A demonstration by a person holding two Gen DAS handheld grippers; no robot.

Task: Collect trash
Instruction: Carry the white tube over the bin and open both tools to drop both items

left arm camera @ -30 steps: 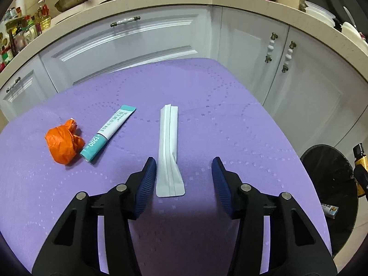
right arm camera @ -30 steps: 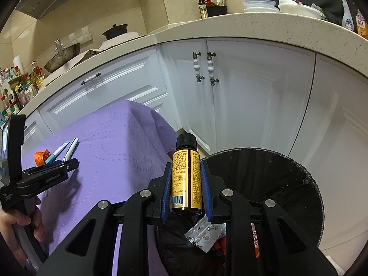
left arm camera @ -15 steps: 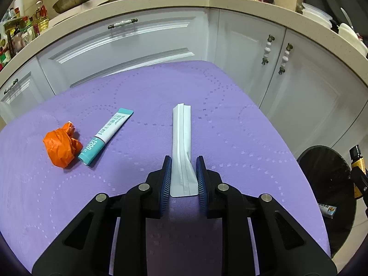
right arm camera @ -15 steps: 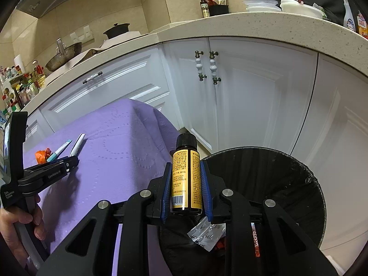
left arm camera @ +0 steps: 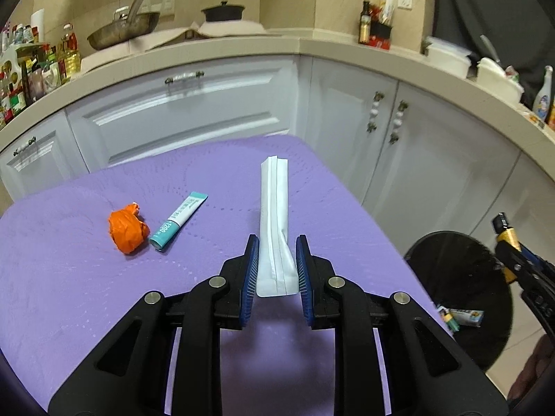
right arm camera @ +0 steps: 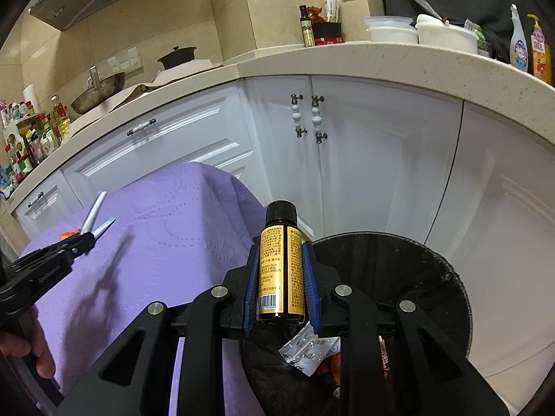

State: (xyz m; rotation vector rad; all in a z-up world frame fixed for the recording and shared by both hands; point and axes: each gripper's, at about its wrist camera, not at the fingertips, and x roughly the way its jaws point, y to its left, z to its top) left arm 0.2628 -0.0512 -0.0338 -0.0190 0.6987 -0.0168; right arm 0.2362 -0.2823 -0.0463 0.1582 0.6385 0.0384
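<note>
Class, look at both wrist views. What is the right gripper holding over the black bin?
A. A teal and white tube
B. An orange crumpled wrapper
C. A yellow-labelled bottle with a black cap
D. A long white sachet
C: the right gripper has its fingers closed on the bottle, near the bin.

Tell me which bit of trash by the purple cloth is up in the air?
The long white packet. The left gripper pinches its near end and it is lifted clear, while the orange crumpled wrapper and teal tube lie flat on the purple cloth.
</note>
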